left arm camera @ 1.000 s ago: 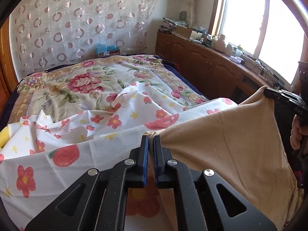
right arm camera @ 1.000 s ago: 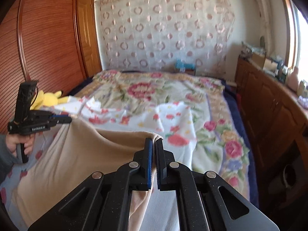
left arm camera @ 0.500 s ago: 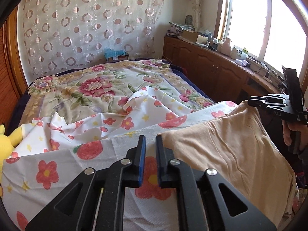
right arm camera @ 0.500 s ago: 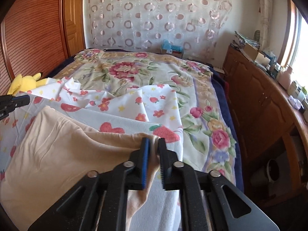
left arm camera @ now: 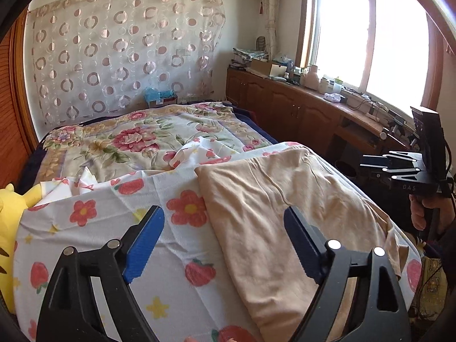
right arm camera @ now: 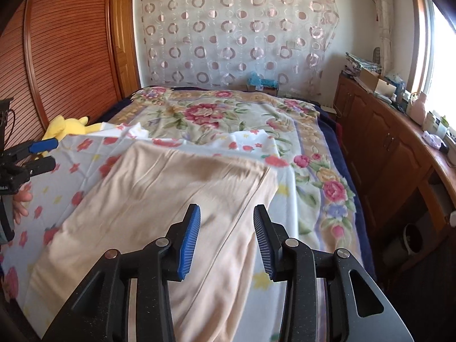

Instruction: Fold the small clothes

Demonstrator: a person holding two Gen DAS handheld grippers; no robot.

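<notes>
A beige garment (left arm camera: 273,208) lies spread flat on a white flower-print sheet (left arm camera: 114,216) at the near end of the bed; it also shows in the right wrist view (right arm camera: 171,199). My left gripper (left arm camera: 223,239) is open and empty, above the garment's left edge. My right gripper (right arm camera: 226,235) is open and empty, above the garment's right side. The right gripper (left arm camera: 399,168) also shows at the right edge of the left wrist view, and the left gripper (right arm camera: 37,154) shows at the left edge of the right wrist view.
A floral bedspread (right arm camera: 216,114) covers the far half of the bed. A yellow plush toy (right arm camera: 68,125) lies at the bed's left side by the wooden wardrobe (right arm camera: 57,57). A cluttered wooden cabinet (right arm camera: 399,142) runs along the right wall under the window.
Both grippers let go of the garment's top corners and opened wide. The garment dropped flat onto the sheet. Both grippers pulled back and rose.
</notes>
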